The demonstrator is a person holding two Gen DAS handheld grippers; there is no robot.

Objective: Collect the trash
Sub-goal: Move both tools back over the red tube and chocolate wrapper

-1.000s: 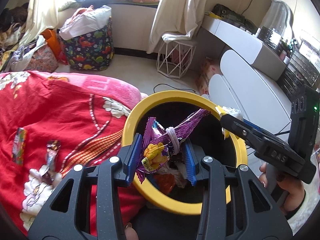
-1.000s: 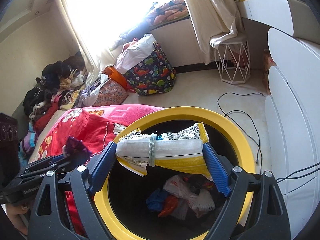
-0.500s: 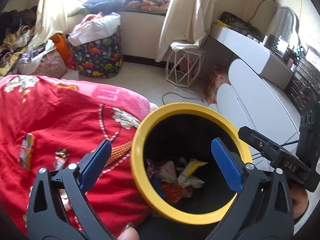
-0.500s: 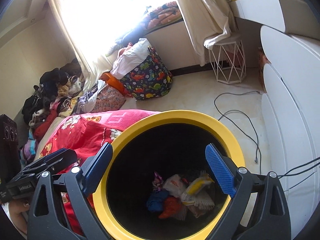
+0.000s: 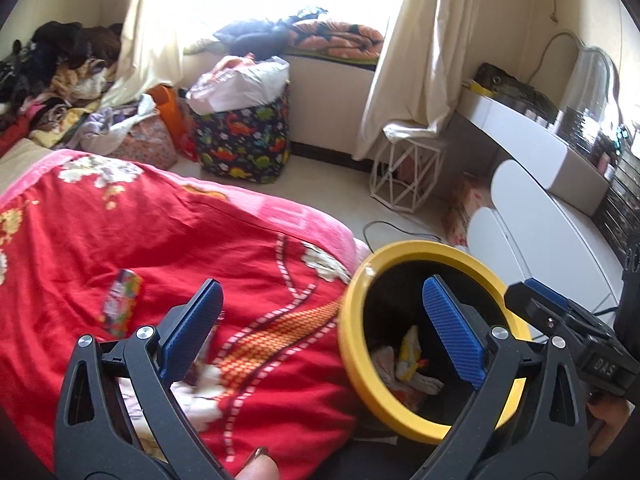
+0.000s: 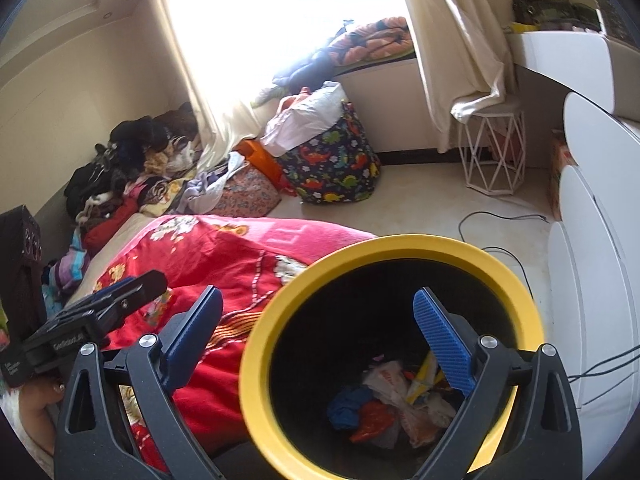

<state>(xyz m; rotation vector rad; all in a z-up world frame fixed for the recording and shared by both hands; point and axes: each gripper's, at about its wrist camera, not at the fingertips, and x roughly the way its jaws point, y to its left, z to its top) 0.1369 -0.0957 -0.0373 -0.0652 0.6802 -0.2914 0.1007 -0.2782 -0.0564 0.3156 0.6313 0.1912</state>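
Observation:
A yellow-rimmed black bin [image 5: 352, 332] [image 6: 256, 344] stands beside the bed and holds several crumpled wrappers [image 6: 384, 400] [image 5: 408, 356]. My left gripper [image 5: 324, 332] is open and empty, over the bed edge and the bin's left rim. My right gripper [image 6: 320, 336] is open and empty above the bin's mouth. A colourful wrapper [image 5: 120, 304] lies on the red blanket [image 5: 160, 240], left of the left gripper. Another small wrapper [image 5: 204, 348] lies partly hidden behind the left finger.
A dinosaur-print laundry bag [image 5: 244, 144] [image 6: 332, 164], a white wire stool [image 5: 408, 176] [image 6: 492, 152] and a cable [image 6: 500, 220] are on the floor beyond. White rounded furniture [image 5: 540, 232] [image 6: 592, 240] stands right of the bin. Clothes are piled at far left [image 6: 120, 168].
Both grippers opened and dropped their wrappers into the bin. The left gripper has since swung left toward the blanket; the right has shifted slightly left.

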